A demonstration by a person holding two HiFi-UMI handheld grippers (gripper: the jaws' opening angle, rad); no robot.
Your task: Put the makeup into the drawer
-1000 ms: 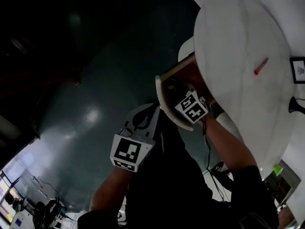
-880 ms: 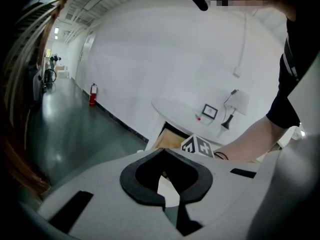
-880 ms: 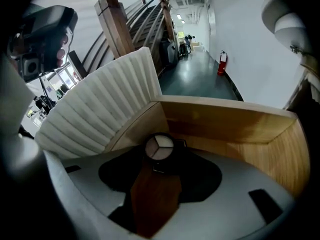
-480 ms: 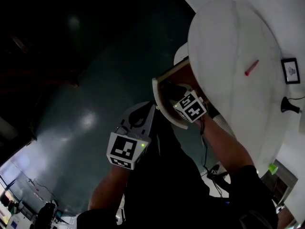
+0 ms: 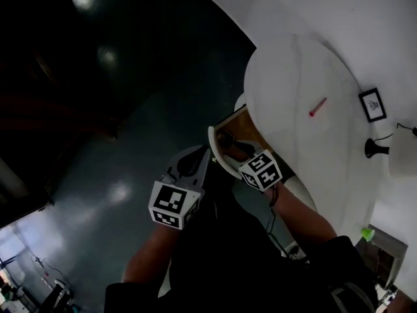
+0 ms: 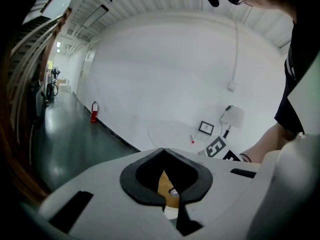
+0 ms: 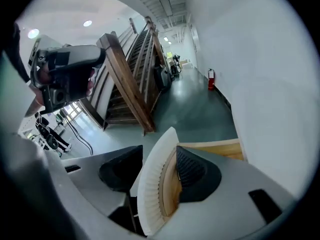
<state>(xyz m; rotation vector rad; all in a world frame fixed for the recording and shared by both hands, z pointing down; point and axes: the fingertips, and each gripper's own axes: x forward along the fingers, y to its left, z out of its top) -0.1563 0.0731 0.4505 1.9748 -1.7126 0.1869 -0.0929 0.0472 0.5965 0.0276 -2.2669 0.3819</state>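
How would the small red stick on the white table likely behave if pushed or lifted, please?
The red stick looks slim, perhaps round, lying flat on the smooth white table, so a sideways push would probably roll it. It seems small, so likely light, and narrow enough to slip from jaws.

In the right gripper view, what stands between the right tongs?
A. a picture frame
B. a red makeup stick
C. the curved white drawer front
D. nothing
C: the right tongs close on the curved white drawer front, with one jaw on its ribbed outside and the other on its wooden inside.
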